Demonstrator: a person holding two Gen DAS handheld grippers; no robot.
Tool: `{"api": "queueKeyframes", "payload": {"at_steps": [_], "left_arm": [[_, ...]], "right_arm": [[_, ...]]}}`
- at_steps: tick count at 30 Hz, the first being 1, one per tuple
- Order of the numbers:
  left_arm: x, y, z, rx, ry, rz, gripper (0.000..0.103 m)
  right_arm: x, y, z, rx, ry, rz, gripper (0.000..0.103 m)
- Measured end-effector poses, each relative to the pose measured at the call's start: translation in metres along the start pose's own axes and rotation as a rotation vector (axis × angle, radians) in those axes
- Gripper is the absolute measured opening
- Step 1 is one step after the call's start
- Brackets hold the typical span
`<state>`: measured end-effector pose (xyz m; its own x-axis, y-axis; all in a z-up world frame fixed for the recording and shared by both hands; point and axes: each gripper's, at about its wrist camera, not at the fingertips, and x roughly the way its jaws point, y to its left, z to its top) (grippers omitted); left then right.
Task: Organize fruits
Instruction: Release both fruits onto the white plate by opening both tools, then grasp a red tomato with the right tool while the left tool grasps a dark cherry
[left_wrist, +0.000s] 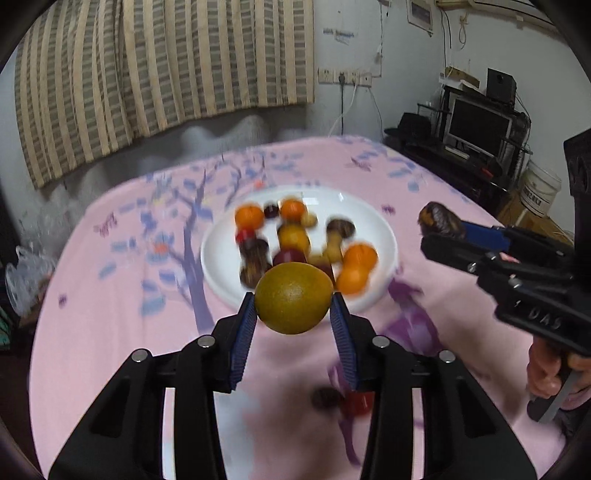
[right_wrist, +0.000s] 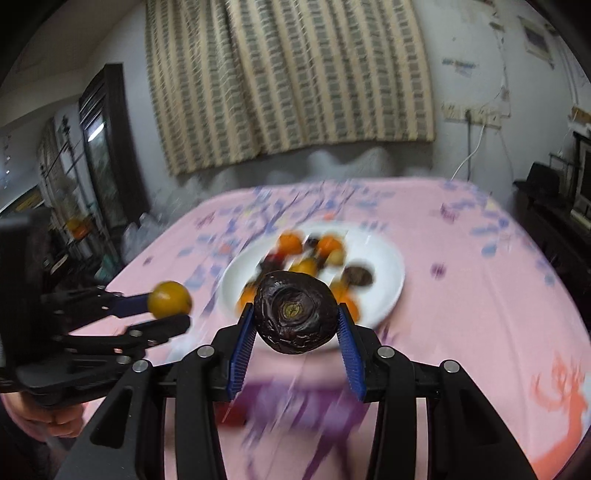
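Olive-yellow citrus (left_wrist: 293, 297) in left tool (left_wrist: 294, 314), wrinkled dark fruit (right_wrist: 295, 312) in right tool (right_wrist: 296, 326); set both gently in white plate (left_wrist: 369, 210).

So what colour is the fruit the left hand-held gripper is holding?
Yellowish-green fruit, clamped in the left hand-held gripper; clearest in the left wrist view.

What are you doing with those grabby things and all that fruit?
A person holds a grabber in each hand and is sorting fruit. The left gripper is squeezing a round yellow-green fruit. The right gripper is squeezing a dark wrinkled fruit. Both fruits are held up in the air near a white plate that sits on a pink tablecloth. The plate already holds oranges and other small fruits. A couple of pieces lie blurred on the cloth, nearer than the plate.
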<state>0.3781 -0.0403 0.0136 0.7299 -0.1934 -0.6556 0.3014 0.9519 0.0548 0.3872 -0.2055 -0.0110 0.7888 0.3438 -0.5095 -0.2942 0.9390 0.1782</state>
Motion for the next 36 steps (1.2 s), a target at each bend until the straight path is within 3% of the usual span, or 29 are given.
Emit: {"api": "queueKeyframes", "payload": {"at_steps": [4,9,10,11,12,14,18,21,25,30,34,35,36], "left_arm": [[0.049,0.008,0.047,-0.015,0.022,0.016,0.04],[0.104,0.021,0.072,-0.056,0.069,0.05,0.041],[0.111,0.023,0.072,-0.072,0.088,0.069,0.043],[0.113,0.027,0.071,-0.09,0.098,0.1,0.06],[0.11,0.03,0.069,-0.106,0.1,0.13,0.083],[0.086,0.035,0.059,-0.118,0.044,0.158,0.096],[0.042,0.046,0.028,-0.146,0.05,0.207,0.098],[0.01,0.057,-0.014,-0.231,0.072,0.186,0.098],[-0.007,0.075,-0.063,-0.361,0.098,0.164,0.098],[-0.006,0.089,-0.082,-0.443,0.124,0.129,0.098],[-0.012,0.088,-0.084,-0.42,0.087,0.159,0.098],[-0.012,0.086,-0.083,-0.409,0.084,0.166,0.098],[-0.012,0.085,-0.082,-0.399,0.082,0.173,0.098]], "right_arm": [[0.051,-0.02,0.022,0.007,0.014,-0.014,0.044],[0.094,-0.031,0.024,0.026,0.056,-0.023,0.046],[0.095,-0.031,0.022,0.033,0.053,-0.027,0.062],[0.091,-0.03,0.02,0.038,0.044,-0.036,0.074],[0.086,-0.029,0.018,0.039,0.032,-0.037,0.078],[0.068,-0.02,0.014,0.011,0.026,-0.006,0.078],[0.04,0.006,-0.006,-0.065,0.101,0.053,0.078],[0.029,0.036,-0.036,-0.176,0.191,0.095,0.078],[0.03,0.073,-0.075,-0.349,0.287,0.086,0.078],[0.042,0.087,-0.096,-0.368,0.393,0.122,0.065],[0.048,0.087,-0.102,-0.368,0.41,0.119,0.043],[0.047,0.086,-0.101,-0.373,0.413,0.122,0.031],[0.046,0.085,-0.1,-0.371,0.414,0.119,0.031]]}}
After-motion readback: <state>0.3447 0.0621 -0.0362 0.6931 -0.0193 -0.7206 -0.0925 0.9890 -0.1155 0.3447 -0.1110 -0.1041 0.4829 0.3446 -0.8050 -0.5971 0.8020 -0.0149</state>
